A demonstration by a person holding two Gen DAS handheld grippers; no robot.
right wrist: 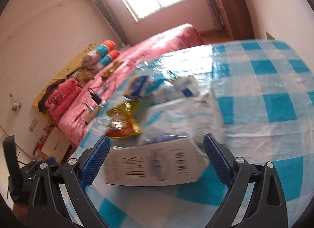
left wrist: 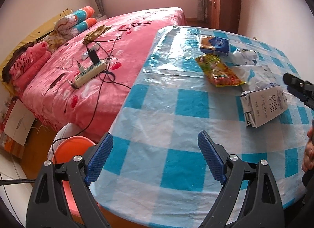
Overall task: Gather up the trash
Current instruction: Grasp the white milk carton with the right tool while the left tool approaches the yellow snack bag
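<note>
Trash lies on a table with a blue-and-white checked cloth (left wrist: 176, 129). There is a white milk carton (left wrist: 265, 108), a yellow-red snack bag (left wrist: 219, 70), a blue-orange packet (left wrist: 214, 45), a crumpled white wrapper (left wrist: 243, 56) and a white plastic bag (left wrist: 255, 74). My left gripper (left wrist: 155, 135) hangs open and empty over the table's near left part. My right gripper (right wrist: 158, 137) is open, and the carton (right wrist: 155, 165) lies on the cloth between its fingers. The blurred view does not show the pads pressing on it. One right finger (left wrist: 296, 84) shows beside the carton.
An orange bin (left wrist: 72, 149) stands on the floor below the table's left edge. A pink bed (left wrist: 98, 51) with a power strip (left wrist: 88, 72), cables and pillows lies to the left. A wooden cabinet (left wrist: 221, 4) stands at the back. A hand (left wrist: 309, 149) shows at the right edge.
</note>
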